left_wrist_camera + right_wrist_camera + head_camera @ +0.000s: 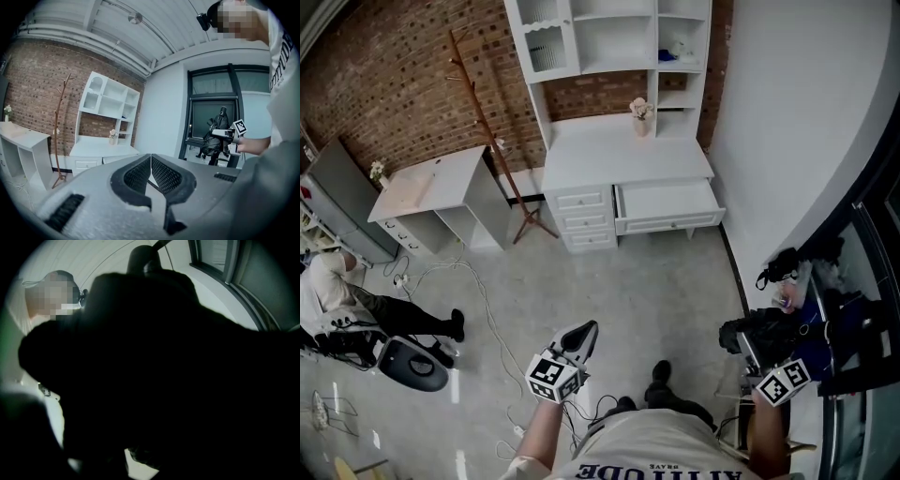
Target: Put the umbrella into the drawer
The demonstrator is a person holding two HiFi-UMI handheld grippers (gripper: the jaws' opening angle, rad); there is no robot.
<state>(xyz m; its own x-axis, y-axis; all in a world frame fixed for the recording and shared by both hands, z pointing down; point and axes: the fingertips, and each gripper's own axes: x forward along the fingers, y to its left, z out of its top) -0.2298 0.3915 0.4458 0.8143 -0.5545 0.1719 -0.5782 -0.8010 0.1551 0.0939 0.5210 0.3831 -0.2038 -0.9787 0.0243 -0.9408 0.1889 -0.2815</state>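
Standing on a grey concrete floor [656,291], facing a white desk [609,150] set against a brick wall. Holding the left gripper [589,328] out in front at the body's left, with its dark ribbed fingers [165,176] pressed together on nothing. Reaching the right gripper [761,361] out to the right into a black folded umbrella [742,335], bunched beside the dark window frame. Showing only black fabric [164,357] across the right gripper view, so cannot tell whether those jaws clamp the umbrella or merely press into it. Leaving the umbrella well apart from the desk's wide drawer [667,223], pulled open and bare inside, across the floor near a wooden coat stand [487,131]
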